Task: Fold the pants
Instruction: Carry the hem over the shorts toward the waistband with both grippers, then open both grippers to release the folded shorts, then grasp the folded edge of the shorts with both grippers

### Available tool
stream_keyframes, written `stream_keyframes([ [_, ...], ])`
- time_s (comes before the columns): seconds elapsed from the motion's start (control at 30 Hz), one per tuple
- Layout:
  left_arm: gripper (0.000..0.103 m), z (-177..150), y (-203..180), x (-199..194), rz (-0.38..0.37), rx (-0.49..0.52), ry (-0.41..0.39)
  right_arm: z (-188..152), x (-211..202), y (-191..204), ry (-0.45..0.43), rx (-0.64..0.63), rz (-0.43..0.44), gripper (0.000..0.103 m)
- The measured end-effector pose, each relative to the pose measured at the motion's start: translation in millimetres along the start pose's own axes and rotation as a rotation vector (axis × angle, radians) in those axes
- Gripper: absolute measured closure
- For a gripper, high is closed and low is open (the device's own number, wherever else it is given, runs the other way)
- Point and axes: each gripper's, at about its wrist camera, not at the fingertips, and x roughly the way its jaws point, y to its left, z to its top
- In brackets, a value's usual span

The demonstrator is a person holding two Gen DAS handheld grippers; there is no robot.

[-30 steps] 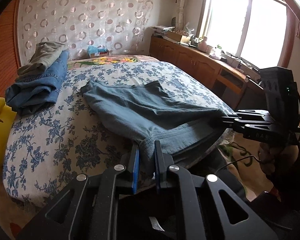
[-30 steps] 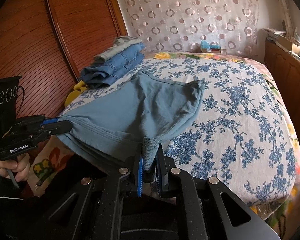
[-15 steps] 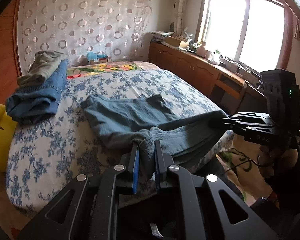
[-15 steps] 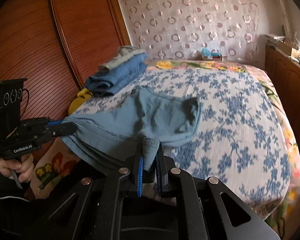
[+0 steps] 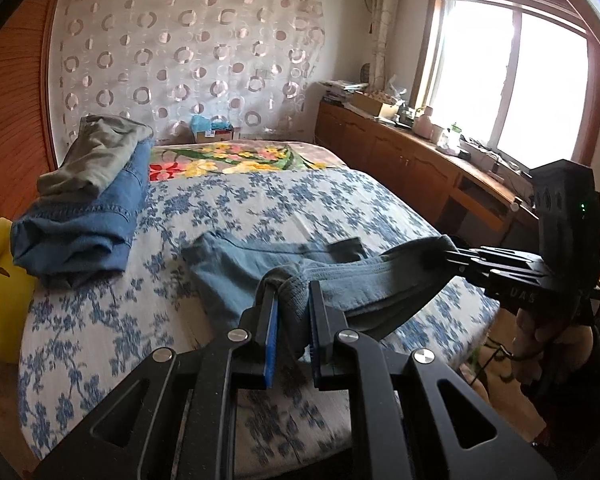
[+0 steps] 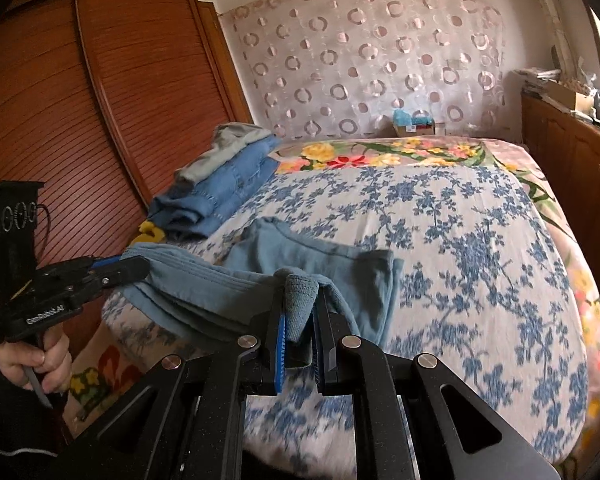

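Observation:
Grey-blue pants (image 5: 236, 268) lie partly on the flowered bed, their near end lifted off it. My left gripper (image 5: 292, 300) is shut on one bunched corner of that end. My right gripper (image 6: 300, 300) is shut on the other corner. The cloth hangs stretched between the two. The right gripper also shows in the left wrist view (image 5: 456, 254), and the left gripper in the right wrist view (image 6: 140, 266). The pants show in the right wrist view (image 6: 312, 256) too, with the far part resting flat on the bed.
A pile of folded jeans with a grey garment on top (image 5: 88, 200) sits at the bed's left side. A yellow cushion (image 5: 0, 292) lies beside it. A wooden wardrobe (image 6: 100, 120) stands left, a cluttered sideboard (image 5: 400, 148) right.
Both grippers have lifted the held end of the pants and carried it forward over the bed. The part lying flat has grown shorter.

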Motion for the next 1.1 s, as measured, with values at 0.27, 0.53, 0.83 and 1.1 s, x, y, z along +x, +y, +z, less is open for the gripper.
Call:
stream_keyframes([
  [0.27, 0.09, 8, 12, 25, 0.04, -0.004, 0.01, 17, 36, 2, 0.018, -0.02, -0.033, 0.093],
  [0.53, 0.056, -1, 21, 44, 0.06, -0.032, 0.038, 22, 66, -6, 0.065, -0.038, -0.103, 0.079],
  [0.83, 0.047, -27, 34, 27, 0.051, -0.052, 0.051, 11, 43, -16, 0.034, -0.036, -0.143, 0.068],
  [1.1, 0.047, -45, 32, 46, 0.019, -0.043, 0.134, -16, 58, -21, 0.153, -0.03, -0.106, 0.066],
])
